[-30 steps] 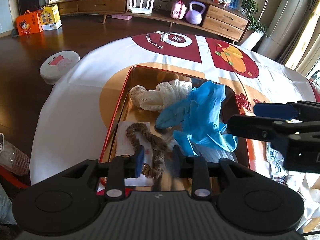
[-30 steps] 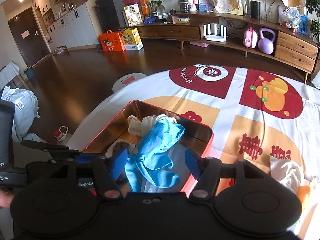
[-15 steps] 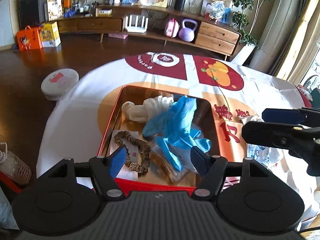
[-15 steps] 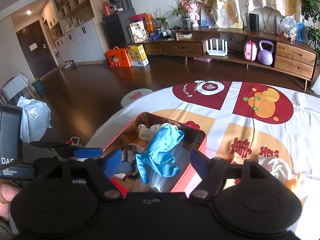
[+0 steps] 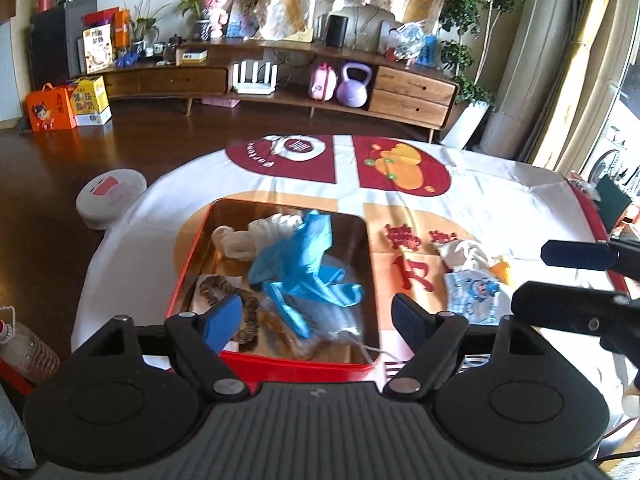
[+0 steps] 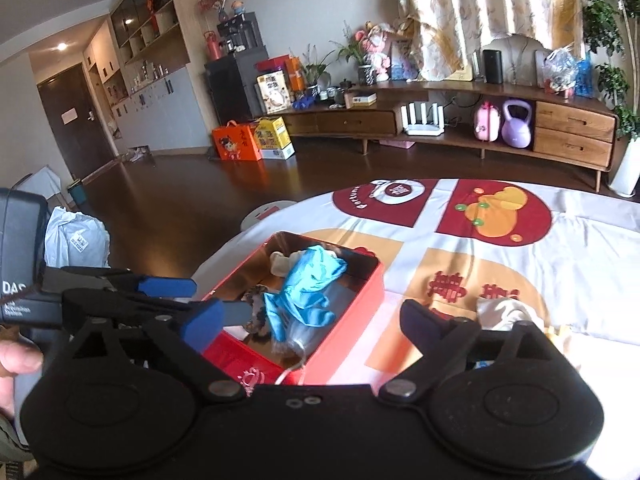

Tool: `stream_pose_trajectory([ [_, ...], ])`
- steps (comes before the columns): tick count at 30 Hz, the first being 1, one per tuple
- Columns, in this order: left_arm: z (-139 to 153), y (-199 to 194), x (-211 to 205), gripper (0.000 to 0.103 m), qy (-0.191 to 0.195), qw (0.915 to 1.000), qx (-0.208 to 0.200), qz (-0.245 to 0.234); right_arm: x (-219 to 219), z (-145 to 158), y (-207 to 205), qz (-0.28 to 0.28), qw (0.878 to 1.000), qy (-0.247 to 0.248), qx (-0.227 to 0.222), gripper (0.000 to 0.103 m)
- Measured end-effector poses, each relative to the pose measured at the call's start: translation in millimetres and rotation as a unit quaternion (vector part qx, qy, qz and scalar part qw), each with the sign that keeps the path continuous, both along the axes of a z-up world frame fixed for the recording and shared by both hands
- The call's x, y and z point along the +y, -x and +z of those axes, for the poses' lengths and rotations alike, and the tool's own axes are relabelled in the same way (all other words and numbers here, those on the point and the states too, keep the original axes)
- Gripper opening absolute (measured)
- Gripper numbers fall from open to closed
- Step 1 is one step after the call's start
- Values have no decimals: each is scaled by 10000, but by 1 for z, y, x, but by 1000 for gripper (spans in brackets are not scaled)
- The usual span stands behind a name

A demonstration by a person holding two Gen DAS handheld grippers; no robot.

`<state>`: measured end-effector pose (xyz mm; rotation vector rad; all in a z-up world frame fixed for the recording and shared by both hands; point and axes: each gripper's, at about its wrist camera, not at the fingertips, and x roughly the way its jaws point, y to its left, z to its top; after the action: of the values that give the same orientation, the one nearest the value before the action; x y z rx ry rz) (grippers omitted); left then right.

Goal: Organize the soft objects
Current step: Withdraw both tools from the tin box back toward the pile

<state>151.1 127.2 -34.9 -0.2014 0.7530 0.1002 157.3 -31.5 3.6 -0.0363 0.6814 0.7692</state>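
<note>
A red tin [image 5: 276, 360] on the patterned tablecloth holds a blue glove [image 5: 304, 256], a white lace cloth [image 5: 256, 232], a brown scrunchie [image 5: 244, 308] and a clear plastic piece [image 5: 340, 320]. My left gripper [image 5: 316, 320] hovers above the tin's near edge, its jaws opening with nothing pressed between them. My right gripper [image 6: 310, 324] hangs over the tin's [image 6: 352, 320] near corner, jaws also opening and empty; the glove [image 6: 308, 280] lies beyond it. To the right of the tin lie a white cloth [image 5: 464, 252] and a light-blue printed piece [image 5: 472, 292].
The right gripper [image 5: 530, 280] juts in from the right of the left wrist view. A hand [image 6: 16, 360] grasps the left gripper [image 6: 220, 298]. A round white unit [image 5: 112, 196] and a plastic bottle [image 5: 24, 344] sit on the dark floor; a long wooden cabinet [image 5: 412, 92] lines the far wall.
Both grippers have drawn back and upward from the tin while their jaws spread. The left jaws, earlier close around the scrunchie, now stand clear of it. The glove lies loose in the tin.
</note>
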Motion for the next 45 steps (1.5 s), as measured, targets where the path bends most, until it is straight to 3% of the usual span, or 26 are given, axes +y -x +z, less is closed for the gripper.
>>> stream_pose_trajectory([
  [3, 3, 2, -10, 83, 73, 9999, -65, -56, -14, 0, 5, -72, 9999, -42, -83, 102],
  [11, 5, 4, -38, 89, 180, 9991, -276, -271, -57, -3, 12, -371, 9992, 2, -149, 103],
  [15, 4, 2, -54, 100, 269, 9981, -412, -376, -81, -6, 14, -534, 9984, 74, -197, 103],
  [25, -3, -13, -90, 101, 329, 9968, -573, -456, -130, -20, 10, -905, 9953, 273, -227, 103],
  [34, -15, -39, -121, 101, 86, 9964, -425, -731, -168, -26, -15, -1337, 9903, 302, -206, 103],
  [40, -37, -53, -141, 101, 203, 9931, -251, -1127, -183, -37, -35, -1478, 9883, 361, -57, 103],
  [45, -59, -53, -168, 101, -1, 9896, -116, -1431, -184, -48, -53, -1538, 9870, 458, 78, 103],
])
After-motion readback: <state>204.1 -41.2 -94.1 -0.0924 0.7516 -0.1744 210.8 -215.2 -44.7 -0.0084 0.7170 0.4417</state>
